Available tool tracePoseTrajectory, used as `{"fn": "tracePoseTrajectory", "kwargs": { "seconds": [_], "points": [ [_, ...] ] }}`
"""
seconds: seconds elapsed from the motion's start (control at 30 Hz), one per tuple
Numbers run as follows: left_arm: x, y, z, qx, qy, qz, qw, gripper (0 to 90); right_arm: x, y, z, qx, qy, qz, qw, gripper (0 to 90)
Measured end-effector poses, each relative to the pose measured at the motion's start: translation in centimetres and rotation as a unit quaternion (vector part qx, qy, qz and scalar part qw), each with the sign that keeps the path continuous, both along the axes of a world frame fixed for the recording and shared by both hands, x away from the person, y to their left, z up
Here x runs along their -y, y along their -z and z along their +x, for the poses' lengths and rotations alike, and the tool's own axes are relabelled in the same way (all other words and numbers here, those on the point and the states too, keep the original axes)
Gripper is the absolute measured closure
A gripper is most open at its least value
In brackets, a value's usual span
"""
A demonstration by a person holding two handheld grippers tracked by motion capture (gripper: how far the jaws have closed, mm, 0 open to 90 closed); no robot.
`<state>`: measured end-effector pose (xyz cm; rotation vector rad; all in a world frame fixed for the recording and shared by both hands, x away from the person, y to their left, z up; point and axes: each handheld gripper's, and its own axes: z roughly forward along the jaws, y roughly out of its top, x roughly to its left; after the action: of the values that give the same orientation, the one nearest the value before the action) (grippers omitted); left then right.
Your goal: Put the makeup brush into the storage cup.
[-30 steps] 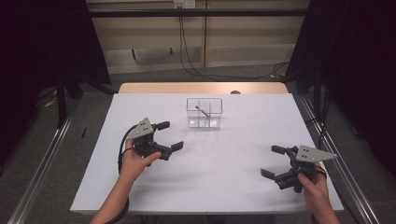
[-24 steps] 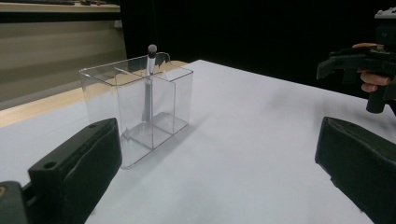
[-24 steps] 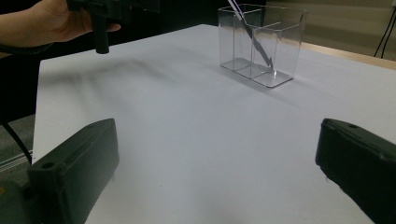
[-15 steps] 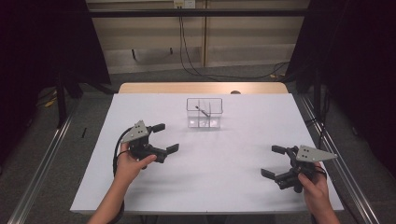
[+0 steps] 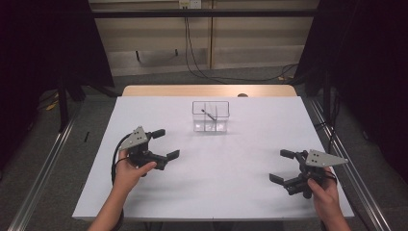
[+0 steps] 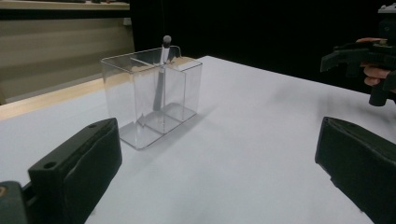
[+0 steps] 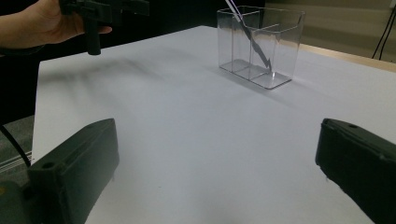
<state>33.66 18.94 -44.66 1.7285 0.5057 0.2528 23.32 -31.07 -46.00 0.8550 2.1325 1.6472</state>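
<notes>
A clear plastic box [image 5: 210, 116] with compartments stands near the far middle of the white table [image 5: 226, 159]. A thin dark pen [image 5: 209, 114] leans inside it. The left gripper view has the box [image 6: 152, 95] and pen [image 6: 162, 70] ahead, and the right gripper view has the box [image 7: 259, 43] and pen [image 7: 254, 44] farther off. My left gripper [image 5: 164, 143] is held above the table's left side, open and holding nothing. My right gripper [image 5: 283, 165] is near the front right, also open and holding nothing.
A wooden strip [image 5: 207, 90] runs along the table's far edge. Cables [image 5: 195, 53] hang down the wall behind. Metal rails [image 5: 43, 163] flank the table on the floor. The right hand's gripper [image 6: 369, 58] appears far off in the left gripper view.
My left gripper has drifted back toward the person and slightly left. The right gripper has stayed where it was.
</notes>
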Motion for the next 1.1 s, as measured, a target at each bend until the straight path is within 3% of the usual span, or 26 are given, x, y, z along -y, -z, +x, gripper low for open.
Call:
{"fn": "tracePoseTrajectory", "kwargs": {
  "seconds": [0.67, 1.1],
  "points": [
    [-2.6, 0.2, -1.0, 0.001, -0.018, 0.007, 0.9998, 0.5, 0.0, 0.0, 0.0, 0.0, 0.001, 0.0, 1.0, 0.0],
    [-3.3, 0.5, -1.4, -0.002, -0.02, 0.009, 0.9997, 0.5, 0.1, 0.0, 0.0, 0.0, 0.001, 0.001, 1.0, 0.0]
  ]
}}
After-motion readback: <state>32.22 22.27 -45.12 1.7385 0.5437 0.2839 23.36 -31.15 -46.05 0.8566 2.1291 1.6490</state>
